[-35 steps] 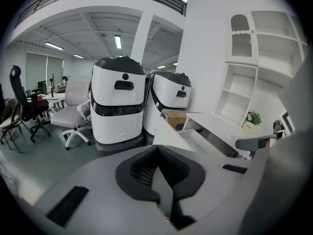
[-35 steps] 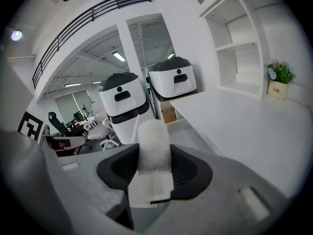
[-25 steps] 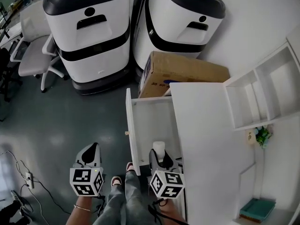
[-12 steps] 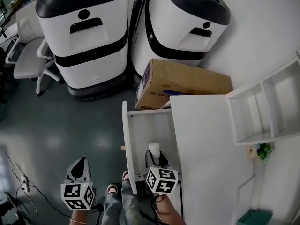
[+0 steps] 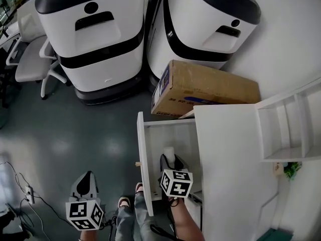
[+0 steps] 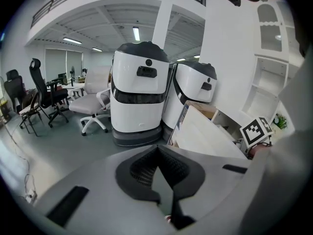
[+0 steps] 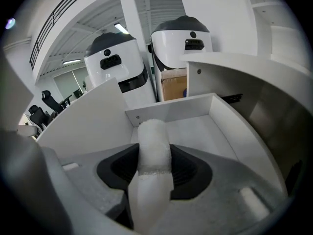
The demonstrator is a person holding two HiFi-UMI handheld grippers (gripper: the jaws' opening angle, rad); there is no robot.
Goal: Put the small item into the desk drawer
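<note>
Release step: bandage roll over open desk drawer
Right gripper (image 5: 170,161) clamps the white bandage roll (image 7: 153,148) above the desk drawer (image 5: 170,132); lower it near the drawer floor, clear of the walls, then open. Left gripper (image 6: 157,154) closed, empty

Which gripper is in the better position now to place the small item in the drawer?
The right. The right gripper clamps the white item over the open drawer. The left gripper holds nothing and hangs above the floor, outside the drawer.

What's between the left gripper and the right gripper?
The drawer's front panel stands between left gripper and right gripper, which holds a white roll; head view shows it.
</note>
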